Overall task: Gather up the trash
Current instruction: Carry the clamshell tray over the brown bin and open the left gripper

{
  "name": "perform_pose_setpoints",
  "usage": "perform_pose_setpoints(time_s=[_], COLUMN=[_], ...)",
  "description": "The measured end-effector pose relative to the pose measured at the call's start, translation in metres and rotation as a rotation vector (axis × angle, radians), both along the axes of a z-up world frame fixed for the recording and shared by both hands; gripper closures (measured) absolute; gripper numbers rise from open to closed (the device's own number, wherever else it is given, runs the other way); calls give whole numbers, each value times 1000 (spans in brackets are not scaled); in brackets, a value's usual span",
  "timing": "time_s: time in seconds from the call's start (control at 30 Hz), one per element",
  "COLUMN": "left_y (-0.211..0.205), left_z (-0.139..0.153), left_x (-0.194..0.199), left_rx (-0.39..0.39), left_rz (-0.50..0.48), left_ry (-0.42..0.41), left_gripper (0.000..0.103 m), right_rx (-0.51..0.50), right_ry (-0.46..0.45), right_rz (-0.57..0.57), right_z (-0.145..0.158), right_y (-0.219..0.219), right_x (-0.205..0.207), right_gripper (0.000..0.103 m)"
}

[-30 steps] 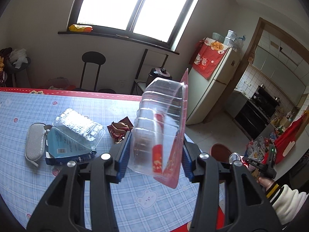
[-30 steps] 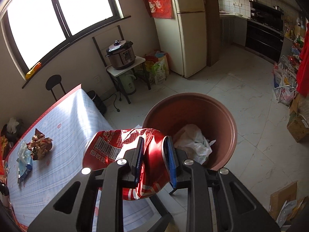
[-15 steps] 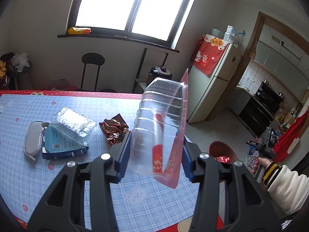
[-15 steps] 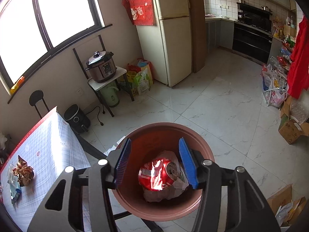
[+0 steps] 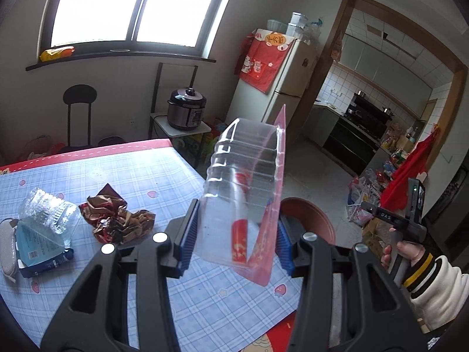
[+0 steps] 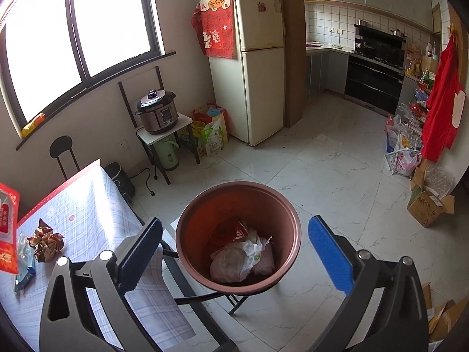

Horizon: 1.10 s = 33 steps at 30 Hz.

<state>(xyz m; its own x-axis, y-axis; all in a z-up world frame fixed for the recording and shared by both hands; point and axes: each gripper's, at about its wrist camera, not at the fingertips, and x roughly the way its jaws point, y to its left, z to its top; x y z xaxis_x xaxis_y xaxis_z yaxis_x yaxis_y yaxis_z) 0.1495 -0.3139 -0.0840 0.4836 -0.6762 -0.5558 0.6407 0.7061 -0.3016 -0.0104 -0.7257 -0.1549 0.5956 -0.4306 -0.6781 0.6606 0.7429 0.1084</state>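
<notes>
Red can point(image 6: 234, 230) now binned; right tongs point(image 6: 234, 250) opening.

Daylight from blown-out window point(image 5: 123, 6); room interior dimmer; strong fisheye bending, dark vignette at corners; focus sharp.

Bright window point(image 5: 129, 6), white fridge point(image 6: 258, 67), marble floor point(image 6: 337, 182).

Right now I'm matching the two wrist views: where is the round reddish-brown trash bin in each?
Left wrist: round reddish-brown trash bin, right of centre, partly behind the held clear plastic package.
Right wrist: bin, lower centre, below open jaws.
Shared landmark: cream fridge.
</notes>
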Motion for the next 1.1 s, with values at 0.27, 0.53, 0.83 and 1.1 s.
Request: perform_pose_setpoints(time_s=[0.27,0.53,0.83,1.1], left_y=[-87,-182,-295,-366], left_z=[-15,-39,-67,-69], left_x=[-1,-7,-15,-21], left_rx=[-7,13,49,93], left_rz=[-192,-351,-466,-520], left_ry=[24,56,94,-20], left_gripper=[55,55,54,27], right_rx=[-7,25,59,70], right_ry=[-2,44,54,70], right_rz=[-99,-148,-206,-250], right_z=[9,-1,-10,-18], right_y=[19,12,-9,-21], right_x=[-60,-108,-142,-162], right_gripper=[5,5,5,5])
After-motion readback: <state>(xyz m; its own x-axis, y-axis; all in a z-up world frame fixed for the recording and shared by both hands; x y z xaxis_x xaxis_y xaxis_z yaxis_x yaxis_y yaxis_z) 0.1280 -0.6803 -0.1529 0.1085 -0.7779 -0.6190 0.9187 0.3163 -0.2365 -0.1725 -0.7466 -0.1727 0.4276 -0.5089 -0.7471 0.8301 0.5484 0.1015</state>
